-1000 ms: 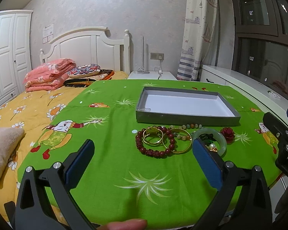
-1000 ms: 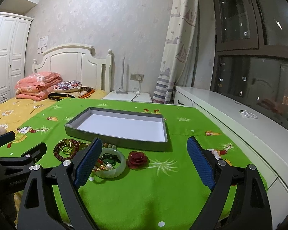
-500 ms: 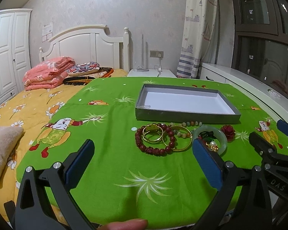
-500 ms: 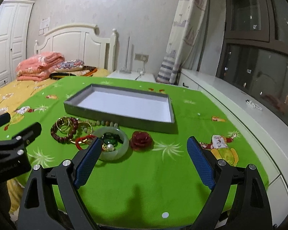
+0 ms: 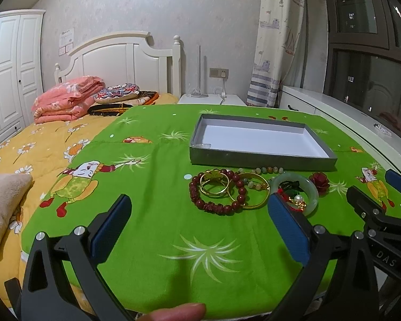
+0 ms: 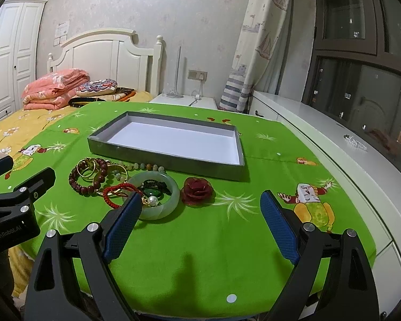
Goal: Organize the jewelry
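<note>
A grey tray [image 5: 227,157] [image 6: 136,151] with a white floor lies empty on the green cloth. In front of it is a jewelry pile: a dark red bead bracelet [image 5: 214,207] [image 6: 78,184], gold bangles [image 5: 214,190] [image 6: 87,168], a pale jade bangle [image 5: 311,187] [image 6: 171,200], a red cord [image 6: 115,191], a pastel bead strand [image 5: 267,170] [image 6: 144,165] and a red rose ornament [image 5: 319,181] [image 6: 196,191]. My left gripper [image 5: 197,227] is open and empty, short of the pile. My right gripper [image 6: 200,218] is open and empty, near the rose.
The green cloth [image 5: 160,214] covers a bed with a yellow quilt [image 5: 40,147], folded pink blankets [image 5: 66,101] and a white headboard [image 5: 120,61]. A white window ledge [image 6: 334,144] runs along the right. A beige pillow [image 5: 2,208] lies at the left.
Both grippers have moved forward and lower toward the jewelry pile; the right one tilted down over the rose and jade bangle. Both stay open and empty.
</note>
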`<state>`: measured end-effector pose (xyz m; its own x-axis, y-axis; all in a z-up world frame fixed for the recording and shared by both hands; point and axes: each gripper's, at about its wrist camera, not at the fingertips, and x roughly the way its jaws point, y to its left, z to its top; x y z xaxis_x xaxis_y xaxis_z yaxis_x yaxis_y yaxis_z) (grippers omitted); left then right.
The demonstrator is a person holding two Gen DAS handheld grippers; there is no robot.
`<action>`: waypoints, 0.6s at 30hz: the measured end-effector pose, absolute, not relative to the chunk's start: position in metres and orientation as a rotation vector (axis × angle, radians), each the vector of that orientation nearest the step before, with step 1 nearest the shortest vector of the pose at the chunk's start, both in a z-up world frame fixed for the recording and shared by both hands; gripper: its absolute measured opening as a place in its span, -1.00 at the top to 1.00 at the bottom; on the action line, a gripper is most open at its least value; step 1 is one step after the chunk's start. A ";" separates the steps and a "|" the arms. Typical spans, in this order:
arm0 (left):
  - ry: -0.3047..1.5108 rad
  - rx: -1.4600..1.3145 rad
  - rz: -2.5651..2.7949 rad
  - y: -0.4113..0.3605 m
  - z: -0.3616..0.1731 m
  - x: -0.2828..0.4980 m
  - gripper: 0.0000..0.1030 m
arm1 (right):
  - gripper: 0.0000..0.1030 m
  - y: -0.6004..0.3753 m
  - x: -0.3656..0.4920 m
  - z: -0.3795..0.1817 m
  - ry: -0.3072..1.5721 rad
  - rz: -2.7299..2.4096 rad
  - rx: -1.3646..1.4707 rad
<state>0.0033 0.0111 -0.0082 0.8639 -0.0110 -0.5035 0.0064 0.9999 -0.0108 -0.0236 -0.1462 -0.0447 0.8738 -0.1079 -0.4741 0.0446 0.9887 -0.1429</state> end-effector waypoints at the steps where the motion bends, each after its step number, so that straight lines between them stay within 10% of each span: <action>1: 0.528 -0.009 -0.009 0.011 -0.008 0.003 -0.91 | -0.64 -0.146 -0.022 -0.045 0.504 -0.083 -0.131; 18: 0.534 -0.013 -0.008 0.014 -0.013 0.002 -0.91 | -0.64 -0.147 -0.018 -0.049 0.520 -0.134 -0.169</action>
<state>0.0015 0.0140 -0.0129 0.8606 -0.0105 -0.5091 0.0039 0.9999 -0.0140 -0.0182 -0.1473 -0.0489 0.8598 -0.1696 -0.4817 0.0840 0.9773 -0.1943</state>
